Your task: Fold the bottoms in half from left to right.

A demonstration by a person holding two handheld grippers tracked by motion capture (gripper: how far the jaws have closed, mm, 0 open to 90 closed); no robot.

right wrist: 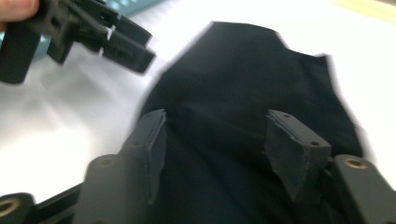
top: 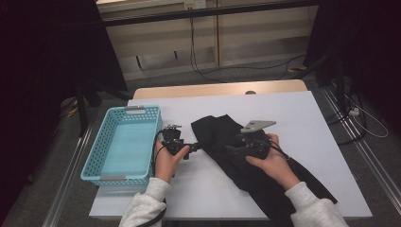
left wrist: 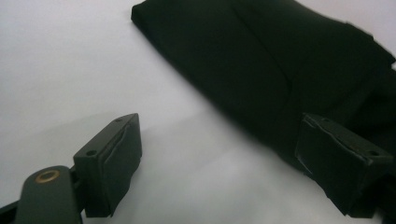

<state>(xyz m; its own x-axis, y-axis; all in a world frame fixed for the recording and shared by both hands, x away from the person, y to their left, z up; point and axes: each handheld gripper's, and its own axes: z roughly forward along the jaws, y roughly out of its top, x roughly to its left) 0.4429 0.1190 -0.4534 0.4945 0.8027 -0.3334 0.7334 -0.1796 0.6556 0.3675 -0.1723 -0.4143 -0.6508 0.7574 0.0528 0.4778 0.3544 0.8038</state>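
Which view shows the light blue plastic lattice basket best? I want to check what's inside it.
The high view: the whole light blue plastic lattice basket and its bare floor show. The right gripper view catches just a blue sliver behind the left claw; the left gripper view faces the black cloth.

The high view looks forward and down from above the person's side onto the white table (top: pixel 302 118). The left gripper view sits low and close, looking along its jaws across the table at the black cloth (left wrist: pixel 261 60). The right gripper view hangs close above that cloth (right wrist: pixel 252 84). All three views share it.
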